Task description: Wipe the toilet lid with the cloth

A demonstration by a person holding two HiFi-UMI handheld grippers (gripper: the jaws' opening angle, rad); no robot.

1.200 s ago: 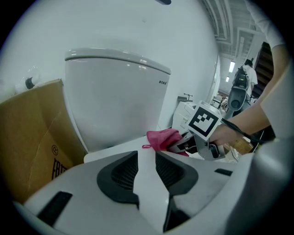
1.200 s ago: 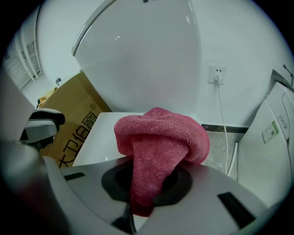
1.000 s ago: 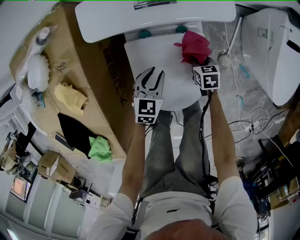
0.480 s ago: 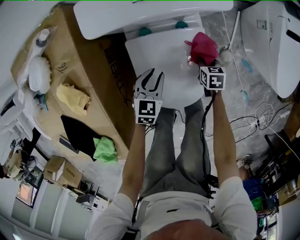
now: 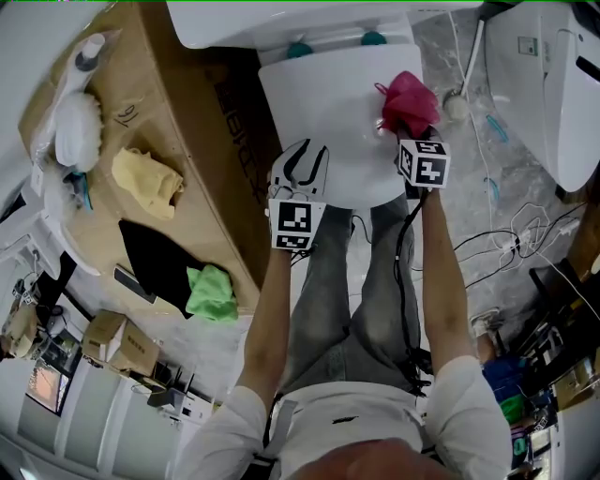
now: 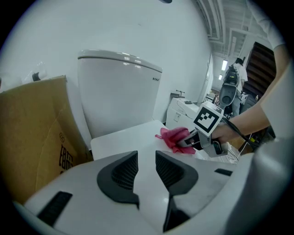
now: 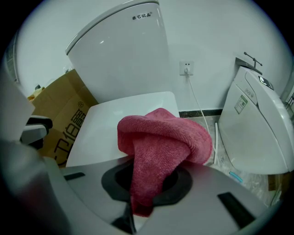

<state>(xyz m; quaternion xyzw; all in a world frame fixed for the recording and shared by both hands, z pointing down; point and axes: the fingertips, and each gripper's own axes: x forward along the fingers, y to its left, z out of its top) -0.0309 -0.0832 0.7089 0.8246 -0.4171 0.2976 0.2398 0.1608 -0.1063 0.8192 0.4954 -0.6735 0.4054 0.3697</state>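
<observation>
The white toilet lid point(image 5: 323, 117) is down, in front of the tank point(image 5: 281, 19). My right gripper point(image 5: 412, 131) is shut on a pink cloth point(image 5: 408, 98), which rests on the lid's right side close to the edge. In the right gripper view the cloth point(image 7: 161, 137) bulges out between the jaws of the right gripper point(image 7: 149, 179) and hides part of the lid point(image 7: 115, 124). My left gripper point(image 5: 302, 155) hovers over the lid's front left edge. In its own view the left gripper point(image 6: 147, 158) has a narrow gap between the jaws with nothing in it, and the cloth point(image 6: 174, 136) lies ahead to the right.
A cardboard box point(image 5: 187, 122) stands tight against the toilet's left side, with a yellow cloth point(image 5: 145, 183), a green cloth point(image 5: 211, 292) and a black item point(image 5: 155, 258) on it. A second toilet point(image 5: 553, 84) stands at the right. Cables point(image 5: 506, 246) lie on the marble floor.
The right gripper has dragged the pink cloth from the back of the lid toward its right edge and slightly nearer. The left gripper has stayed at the lid's front left.
</observation>
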